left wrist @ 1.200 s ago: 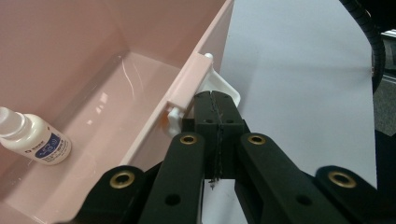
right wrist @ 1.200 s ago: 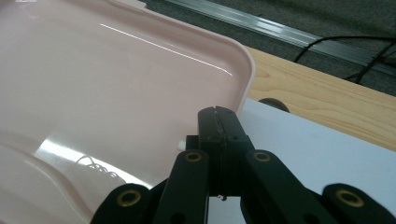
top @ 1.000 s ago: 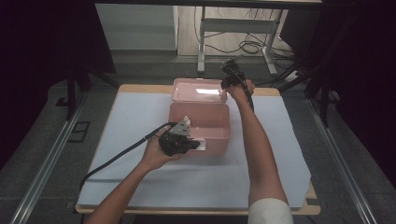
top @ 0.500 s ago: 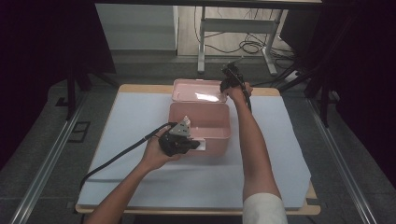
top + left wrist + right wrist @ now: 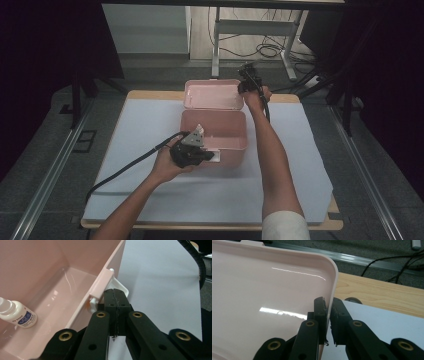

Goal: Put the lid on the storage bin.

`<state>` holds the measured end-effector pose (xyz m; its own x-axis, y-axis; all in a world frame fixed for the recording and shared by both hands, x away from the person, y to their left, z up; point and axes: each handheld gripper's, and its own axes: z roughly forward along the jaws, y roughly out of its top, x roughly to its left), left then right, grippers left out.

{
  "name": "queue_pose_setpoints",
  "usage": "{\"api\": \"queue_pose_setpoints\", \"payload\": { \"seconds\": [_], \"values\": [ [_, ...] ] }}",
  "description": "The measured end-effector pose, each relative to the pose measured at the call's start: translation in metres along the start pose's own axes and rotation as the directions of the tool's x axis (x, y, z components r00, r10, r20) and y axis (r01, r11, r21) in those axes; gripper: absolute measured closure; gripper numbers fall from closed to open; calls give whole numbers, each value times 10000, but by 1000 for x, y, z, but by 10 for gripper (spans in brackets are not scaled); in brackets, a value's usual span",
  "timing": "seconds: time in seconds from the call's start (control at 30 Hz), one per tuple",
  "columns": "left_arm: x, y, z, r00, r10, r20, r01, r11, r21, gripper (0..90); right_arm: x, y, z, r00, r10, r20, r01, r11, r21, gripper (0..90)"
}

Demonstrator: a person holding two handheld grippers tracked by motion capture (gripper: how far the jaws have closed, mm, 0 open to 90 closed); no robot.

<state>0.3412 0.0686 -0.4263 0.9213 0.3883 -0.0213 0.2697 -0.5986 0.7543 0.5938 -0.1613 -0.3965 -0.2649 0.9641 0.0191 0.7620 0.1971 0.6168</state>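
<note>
The right claw (image 5: 328,315) has just been closing and clamps the lid (image 5: 274,290) edge; the left claw (image 5: 117,302), jaws together, seems to touch the box (image 5: 220,132) latch (image 5: 100,287).

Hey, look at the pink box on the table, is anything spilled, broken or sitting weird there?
Nothing spilled or broken. The pink box stands square on the table with its lid open. One small white bottle lies on its side in a corner of the box floor. The right gripper straddles the lid's edge; the left gripper is shut at the white latch.
</note>
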Motion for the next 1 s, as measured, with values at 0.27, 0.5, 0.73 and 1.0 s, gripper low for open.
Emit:
{"api": "queue_pose_setpoints", "payload": {
  "seconds": [0.27, 0.5, 0.73, 1.0],
  "values": [
    [1, 0, 0, 10000, -74, 38, 74, 10000, -2, 900, 4, 0, -14, 9997, -67, 224, 84, 9971, -759, 849],
    [2, 1, 0, 9999, -143, 76, 143, 9999, -1, 900, 7, -2, -24, 9990, -197, 413, 254, 9895, -1426, 854],
    [3, 1, 1, 9994, -307, 126, 308, 9995, -63, 900, 9, -3, -34, 9986, -241, 479, 331, 9800, -1963, 859],
    [2, 1, 1, 9993, -322, 174, 323, 9995, -75, 900, 11, -11, -52, 9990, -157, 418, 268, 9594, -2807, 865]
  ]
}}
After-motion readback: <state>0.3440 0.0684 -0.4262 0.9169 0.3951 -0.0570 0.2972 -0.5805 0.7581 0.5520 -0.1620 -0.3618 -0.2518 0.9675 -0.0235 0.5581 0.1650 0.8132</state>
